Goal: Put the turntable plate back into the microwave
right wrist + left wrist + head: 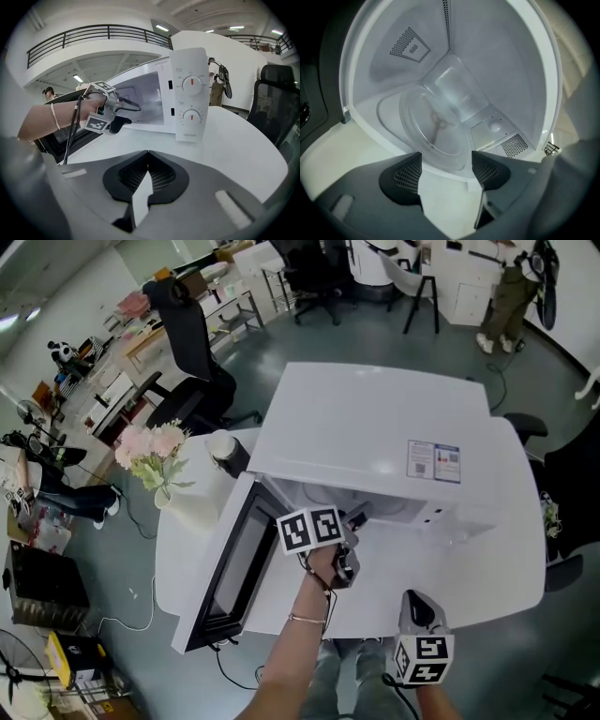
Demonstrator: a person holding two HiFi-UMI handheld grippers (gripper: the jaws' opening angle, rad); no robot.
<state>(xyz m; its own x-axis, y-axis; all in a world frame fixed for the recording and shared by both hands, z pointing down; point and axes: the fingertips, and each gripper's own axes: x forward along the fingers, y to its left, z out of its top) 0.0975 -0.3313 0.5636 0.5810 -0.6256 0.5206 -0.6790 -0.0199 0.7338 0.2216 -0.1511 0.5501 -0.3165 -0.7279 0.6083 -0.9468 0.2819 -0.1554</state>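
**Plate lies straight ahead of the spread left gripper, inside the cavity**

The white microwave (375, 446) stands on a white round table (506, 559) with its door (234, 568) swung wide to the left, so the cavity is open towards the person. The glass turntable plate (433, 131) is already inside. It lies on the cavity floor, and the drive hub shows through the glass near its middle. Whether it sits true on that hub cannot be told.

The plate is round and has no long axis to line up. What matters is that its near rim sits just beyond the mouth of the left gripper (446, 161), directly in line with where the gripper points. That gripper's jaws are spread, one to each side of the rim, and neither pad presses on the glass.

The right gripper (146, 176) is pressed together on nothing. It hangs back at the table's near edge, well apart from the cavity. The left is therefore by far the nearer, and any nudge to settle the plate would likely fall to it.
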